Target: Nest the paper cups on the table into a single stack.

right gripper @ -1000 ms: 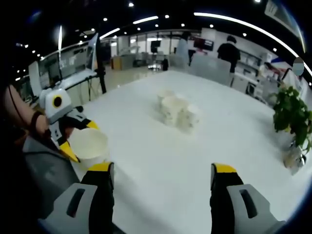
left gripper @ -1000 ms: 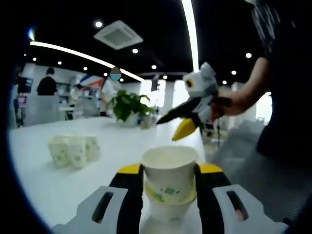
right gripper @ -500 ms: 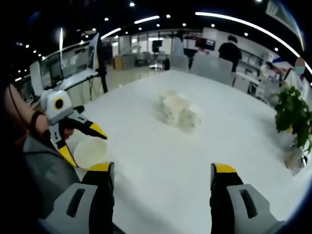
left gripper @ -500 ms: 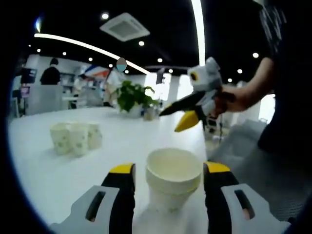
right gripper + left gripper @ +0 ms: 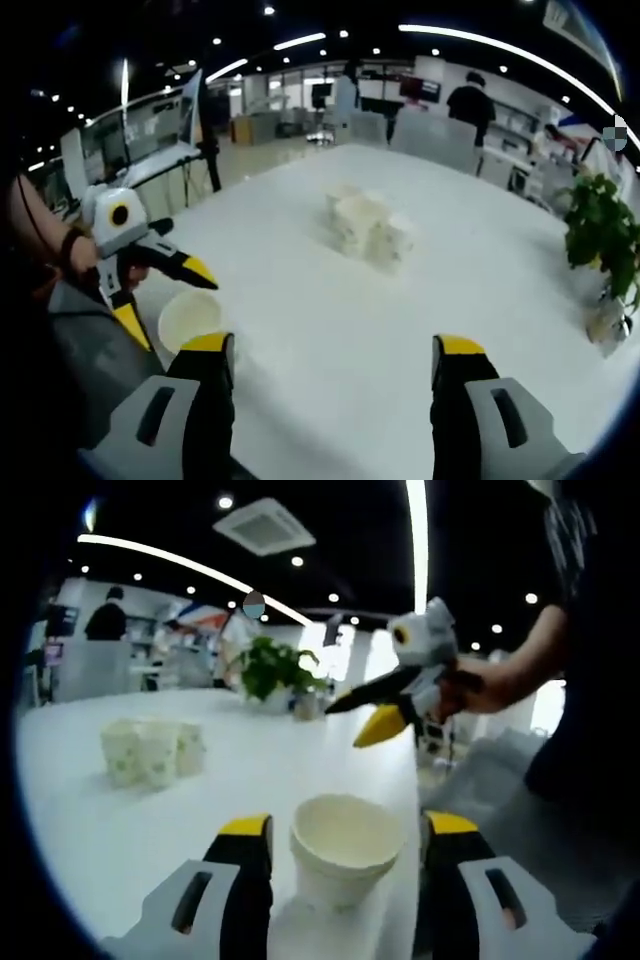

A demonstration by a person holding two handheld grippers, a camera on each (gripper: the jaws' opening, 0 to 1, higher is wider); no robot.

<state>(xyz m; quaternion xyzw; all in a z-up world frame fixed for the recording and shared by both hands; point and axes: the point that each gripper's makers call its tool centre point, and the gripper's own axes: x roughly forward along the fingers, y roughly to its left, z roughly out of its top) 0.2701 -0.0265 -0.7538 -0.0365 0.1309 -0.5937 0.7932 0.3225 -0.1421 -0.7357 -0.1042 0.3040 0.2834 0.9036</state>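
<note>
A stack of nested white paper cups [image 5: 345, 850] stands on the white table [image 5: 130, 820], between the spread jaws of my left gripper [image 5: 345, 830], which is open and touches nothing. That same stack [image 5: 188, 316] sits near the table's near left edge in the right gripper view, with the left gripper [image 5: 160, 295] around it. A cluster of several loose paper cups [image 5: 150, 752] stands farther off on the table, and the cluster [image 5: 367, 225] lies mid-table ahead of my right gripper [image 5: 335, 350], which is open and holds nothing. The right gripper [image 5: 375, 715] hovers above the table's right edge.
A potted green plant [image 5: 275, 675] stands at the table's far end; the plant [image 5: 600, 235] is at the right in the right gripper view. A person's arm [image 5: 510, 670] holds the right gripper. People and desks fill the office behind. The table edge [image 5: 415, 780] runs close by the stack.
My left gripper went from shut on the cup stack to open, leaving the stack standing on the table. The right gripper has hardly moved.
</note>
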